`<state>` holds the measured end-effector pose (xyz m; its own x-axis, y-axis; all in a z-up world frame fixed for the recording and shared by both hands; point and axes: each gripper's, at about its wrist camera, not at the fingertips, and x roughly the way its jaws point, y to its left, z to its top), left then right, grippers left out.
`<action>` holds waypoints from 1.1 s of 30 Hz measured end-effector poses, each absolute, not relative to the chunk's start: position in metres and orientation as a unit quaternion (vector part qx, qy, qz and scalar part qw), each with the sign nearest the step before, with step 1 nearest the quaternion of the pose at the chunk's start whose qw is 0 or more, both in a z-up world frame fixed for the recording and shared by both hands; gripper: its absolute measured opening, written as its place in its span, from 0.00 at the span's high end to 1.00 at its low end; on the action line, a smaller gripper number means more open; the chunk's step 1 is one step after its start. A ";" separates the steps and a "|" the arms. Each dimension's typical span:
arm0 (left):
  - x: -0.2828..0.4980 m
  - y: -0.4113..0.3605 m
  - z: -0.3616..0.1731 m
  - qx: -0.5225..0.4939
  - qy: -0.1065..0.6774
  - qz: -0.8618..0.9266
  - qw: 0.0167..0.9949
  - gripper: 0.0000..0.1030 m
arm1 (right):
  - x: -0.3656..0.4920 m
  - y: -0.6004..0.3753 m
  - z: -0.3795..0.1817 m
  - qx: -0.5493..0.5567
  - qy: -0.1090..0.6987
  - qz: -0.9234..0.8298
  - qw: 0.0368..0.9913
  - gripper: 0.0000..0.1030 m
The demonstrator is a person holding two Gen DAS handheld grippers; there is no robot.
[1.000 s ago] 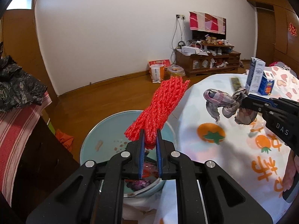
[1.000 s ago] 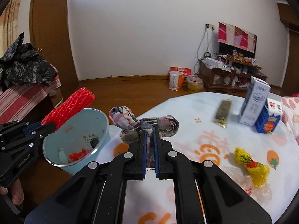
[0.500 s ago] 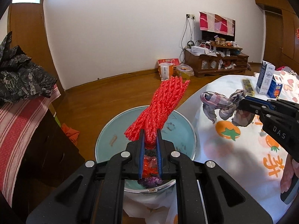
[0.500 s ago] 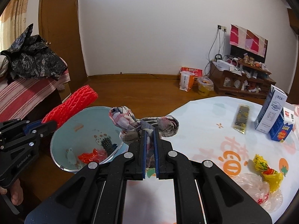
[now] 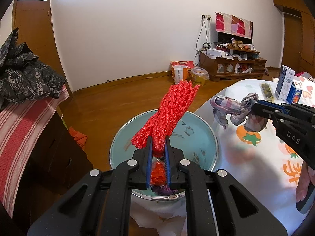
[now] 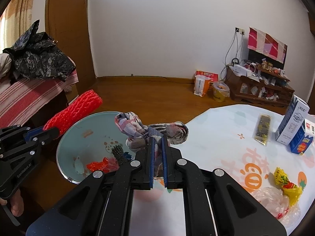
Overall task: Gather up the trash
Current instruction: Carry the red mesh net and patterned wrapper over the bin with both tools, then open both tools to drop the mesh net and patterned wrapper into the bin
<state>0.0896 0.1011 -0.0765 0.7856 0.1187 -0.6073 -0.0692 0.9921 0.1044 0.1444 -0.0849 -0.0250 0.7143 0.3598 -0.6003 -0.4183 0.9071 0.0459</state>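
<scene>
My left gripper (image 5: pixel 158 140) is shut on a roll of red foam netting (image 5: pixel 170 112), which it holds over the pale blue trash bin (image 5: pixel 208 135). The same netting (image 6: pixel 74 112) sticks out of that gripper (image 6: pixel 56 131) at the left of the right wrist view. My right gripper (image 6: pixel 157 140) is shut on a crumpled checked rag (image 6: pixel 135 129), held at the table's edge beside the bin (image 6: pixel 65 147). Red wrappers and other scraps lie in the bin's bottom. From the left wrist view the rag (image 5: pixel 230 110) hangs from the right gripper (image 5: pixel 256 106).
On the white printed tablecloth (image 6: pixel 226 143) lie a yellow wrapper (image 6: pixel 283 179), clear plastic (image 6: pixel 275 202), a dark flat packet (image 6: pixel 263 129) and two cartons (image 6: pixel 293 125). A striped bed (image 5: pixel 21 122) with dark clothes stands left. A cluttered wooden cabinet (image 5: pixel 232 64) lines the far wall.
Both grippers have shifted left with their loads. The netting now hangs over the middle of the bin, and the rag has come to the table's edge by the bin.
</scene>
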 end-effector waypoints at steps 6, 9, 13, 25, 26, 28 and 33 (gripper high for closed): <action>0.088 0.103 -0.077 0.035 0.325 0.059 0.943 0.90 | 0.147 -0.077 -0.028 -0.053 0.317 0.215 0.922 0.92; 0.088 0.105 -0.078 0.034 0.327 0.062 0.942 0.89 | 0.148 -0.074 -0.028 -0.057 0.318 0.218 0.921 0.92; 0.088 0.109 -0.080 0.034 0.329 0.065 0.942 0.89 | 0.148 -0.069 -0.028 -0.061 0.319 0.221 0.920 0.92; 0.087 0.119 -0.084 0.030 0.337 0.085 0.937 0.89 | 0.151 -0.059 -0.031 -0.070 0.323 0.231 0.915 0.92; 0.087 0.121 -0.085 0.030 0.337 0.086 0.937 0.89 | 0.151 -0.058 -0.031 -0.071 0.324 0.232 0.914 0.92; 0.087 0.122 -0.086 0.029 0.339 0.088 0.936 0.89 | 0.151 -0.055 -0.032 -0.073 0.325 0.235 0.913 0.92; 0.088 0.126 -0.086 0.027 0.340 0.092 0.935 0.89 | 0.151 -0.052 -0.035 -0.077 0.327 0.239 0.911 0.92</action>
